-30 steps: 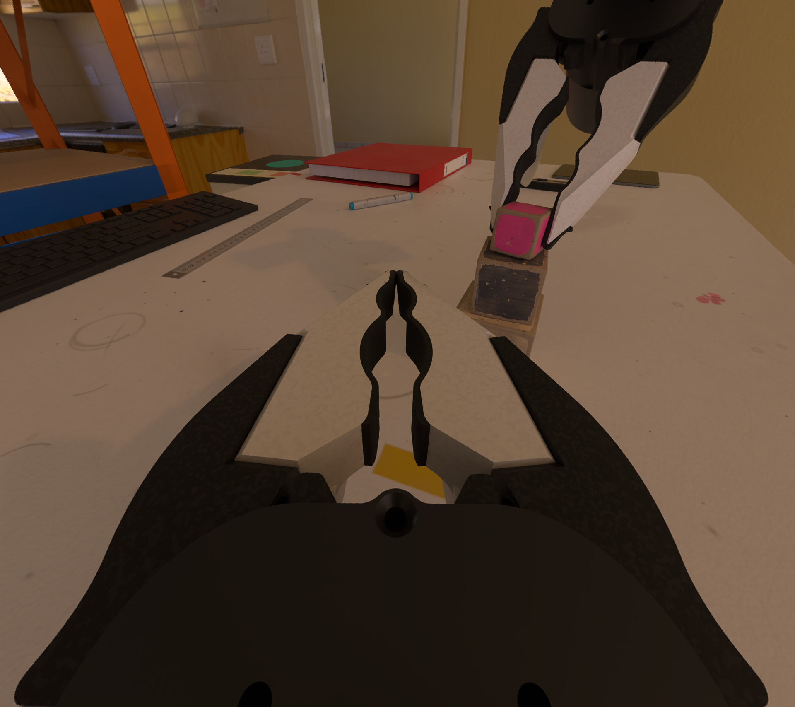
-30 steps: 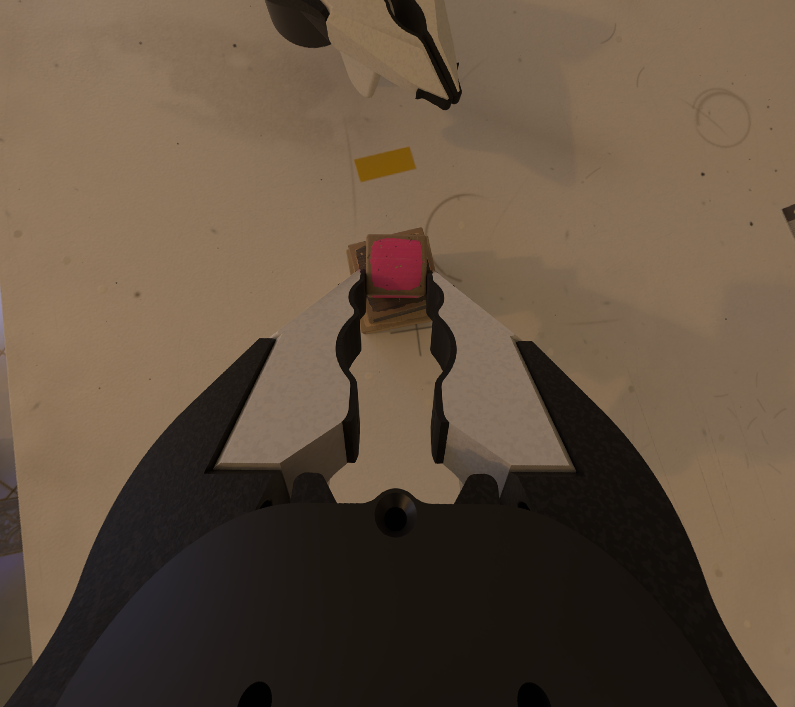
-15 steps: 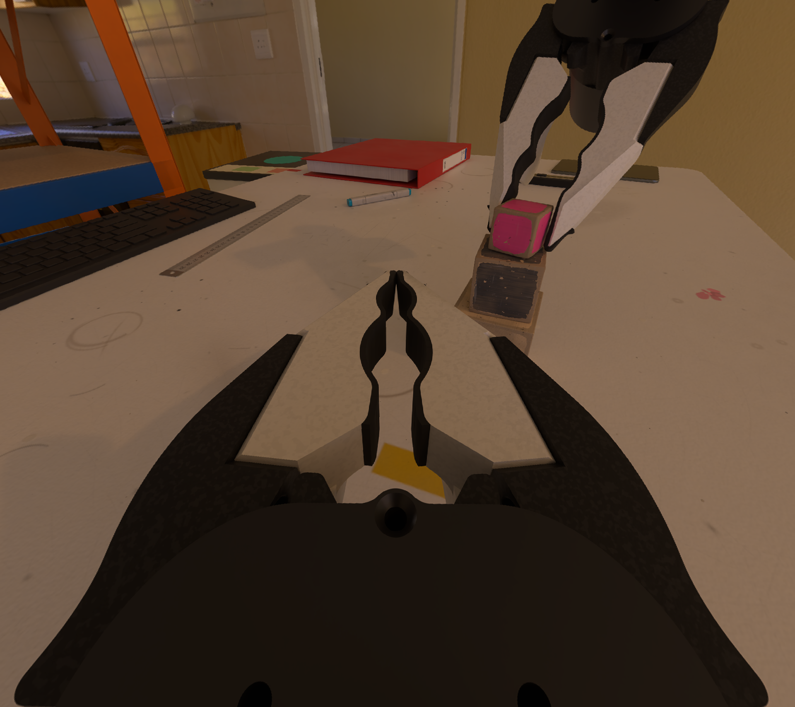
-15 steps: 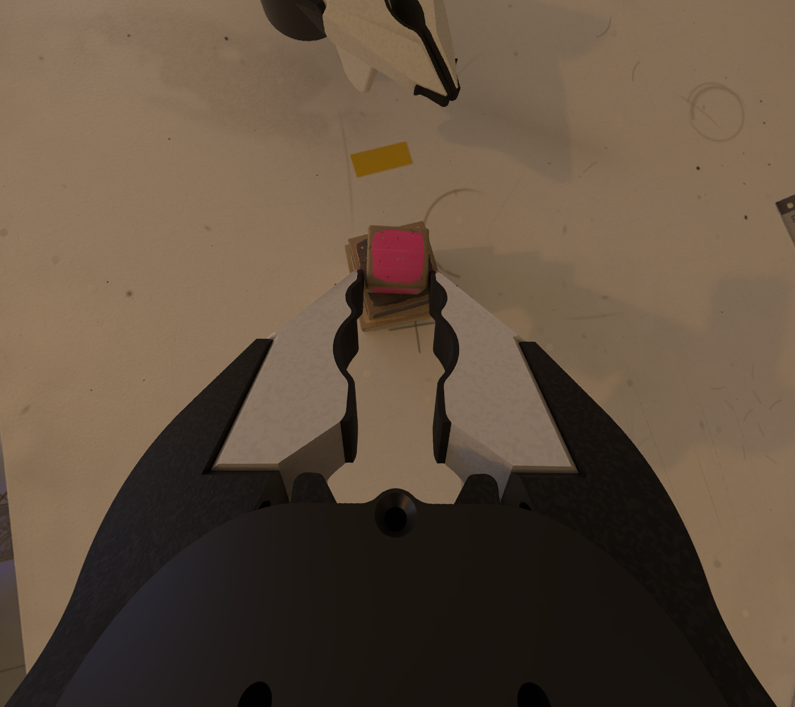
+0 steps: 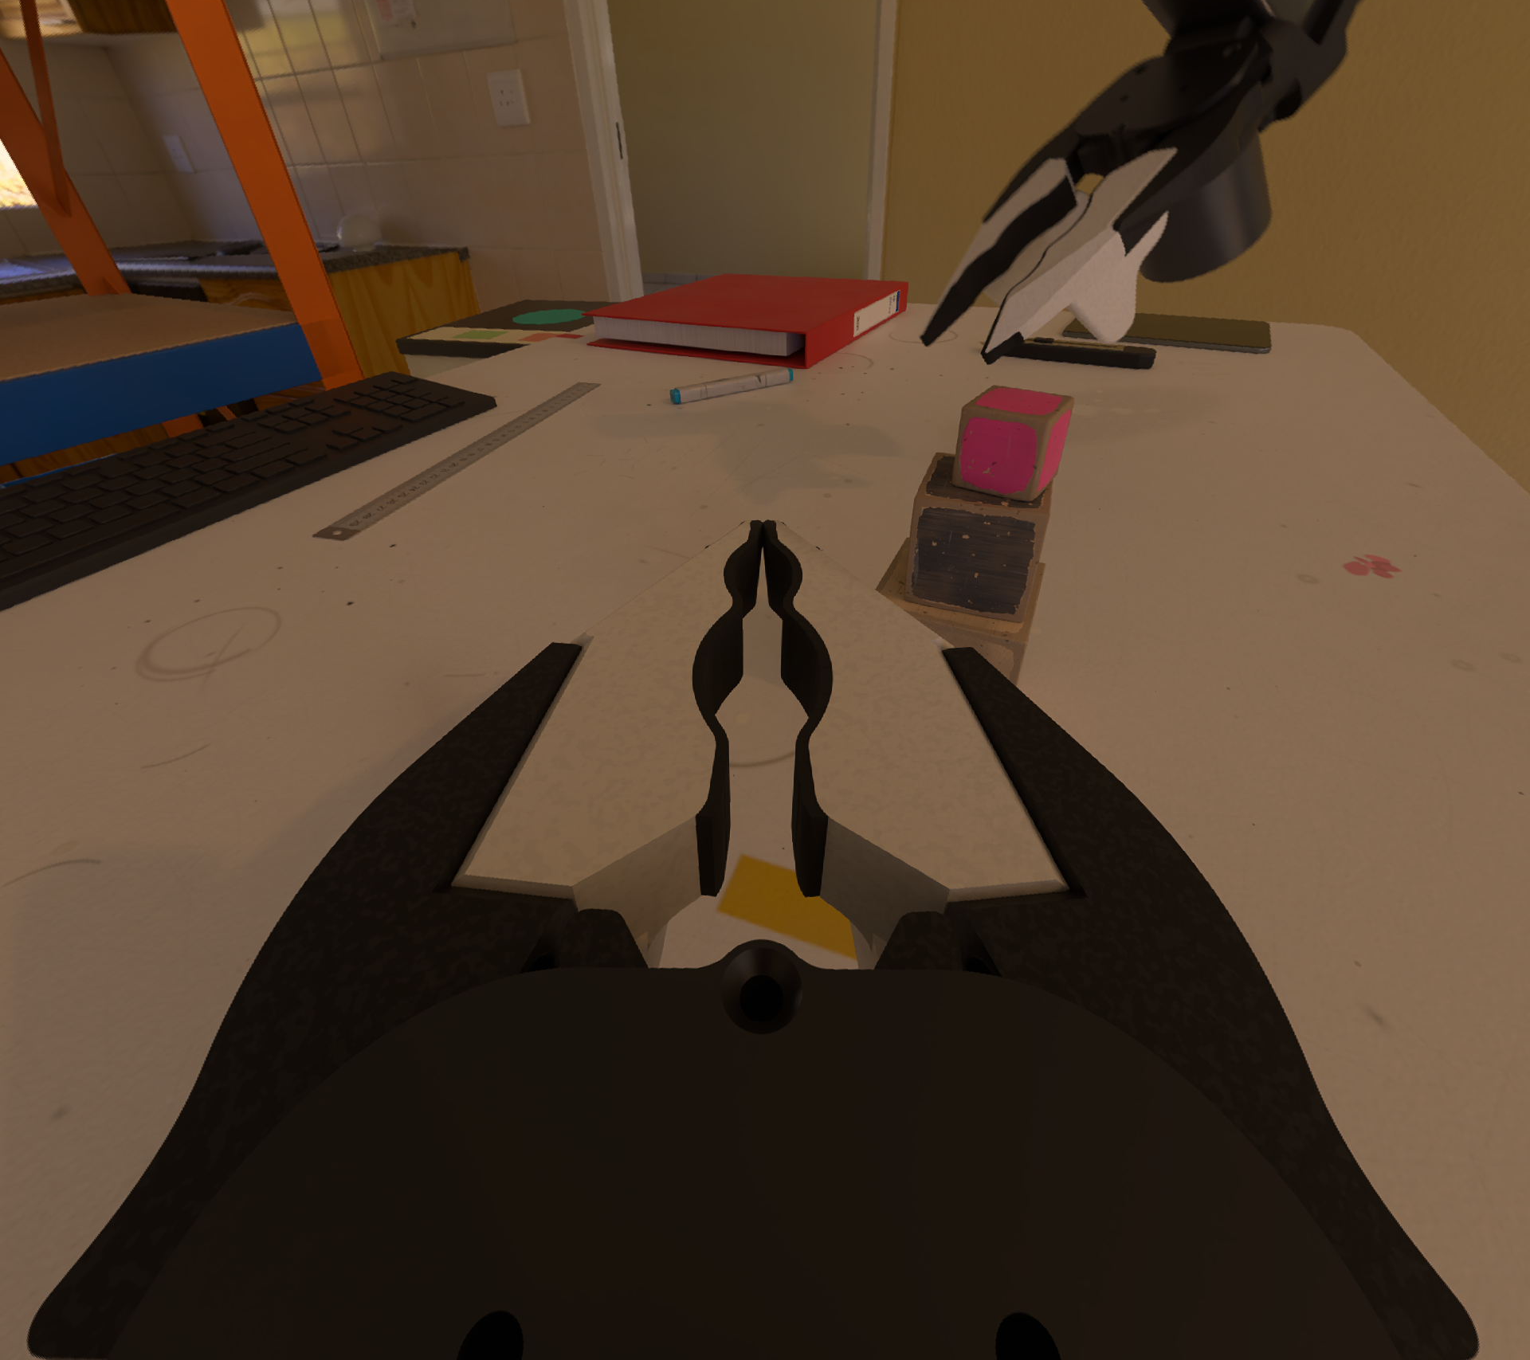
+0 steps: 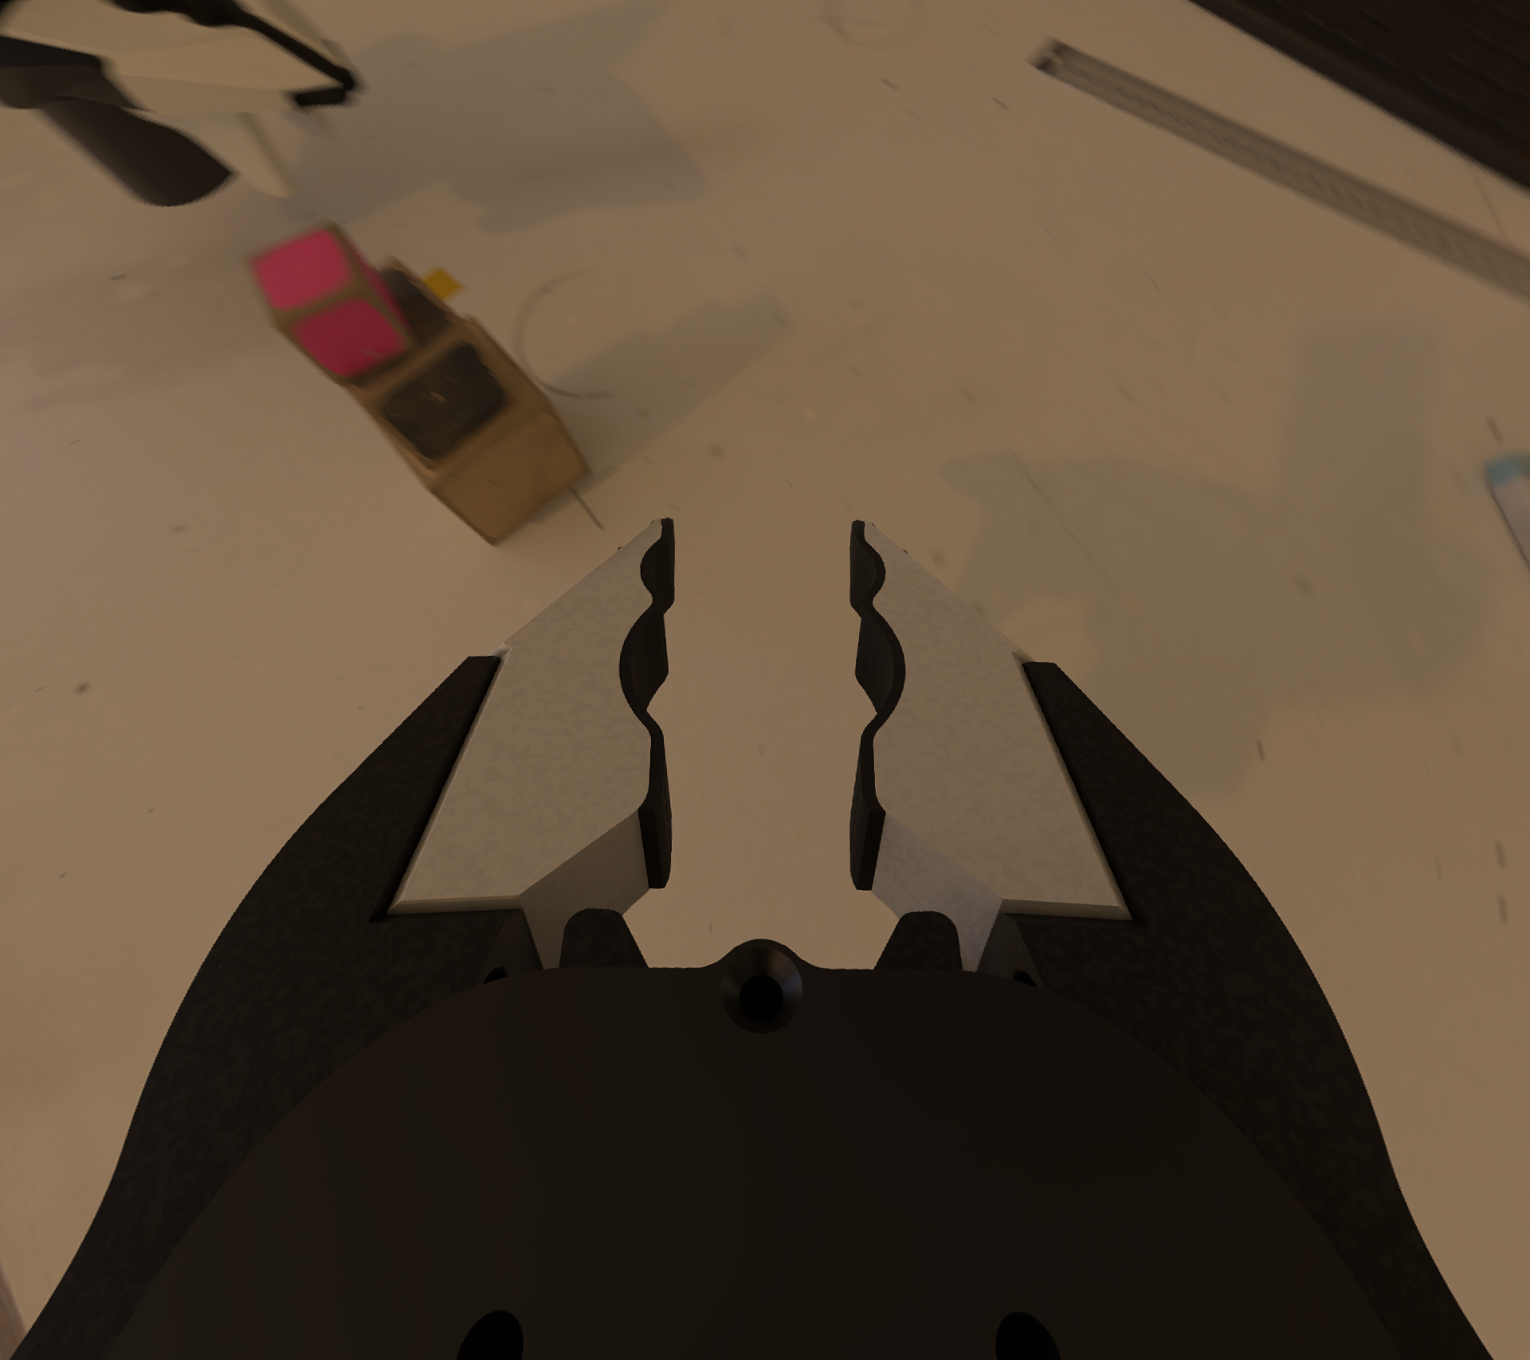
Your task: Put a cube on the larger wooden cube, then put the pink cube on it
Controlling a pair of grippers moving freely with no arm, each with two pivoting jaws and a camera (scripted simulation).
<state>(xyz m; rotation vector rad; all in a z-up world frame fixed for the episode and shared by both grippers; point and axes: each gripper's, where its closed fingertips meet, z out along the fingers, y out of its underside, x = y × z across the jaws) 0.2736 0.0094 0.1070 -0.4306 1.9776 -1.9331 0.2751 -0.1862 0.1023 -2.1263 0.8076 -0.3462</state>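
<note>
A stack of three stands on the white table [image 5: 1242, 741]. The larger wooden cube [image 5: 989, 646] is at the bottom, a black cube [image 5: 973, 559] sits on it, and the pink cube [image 5: 1010, 443] is on top, turned slightly. My left gripper [image 5: 762, 530] is shut and empty, low over the table just left of the stack. My right gripper [image 5: 960, 345] is open and empty, raised behind and above the stack. In the right wrist view my right gripper [image 6: 762, 534] points at bare table, with the pink cube [image 6: 331, 302], black cube [image 6: 443, 401] and wooden cube [image 6: 505, 468] to its left.
A keyboard [image 5: 207, 459], a steel ruler [image 5: 464, 459], a marker [image 5: 728, 385] and a red binder [image 5: 745, 319] lie left and behind. An orange and blue shelf [image 5: 207, 79] stands at far left. A yellow tape patch [image 5: 786, 906] lies under my left gripper.
My right gripper has let go of the pink cube, opened wider and pulled up and away from the stack. The pink cube stays on the black cube. My left gripper has not moved.
</note>
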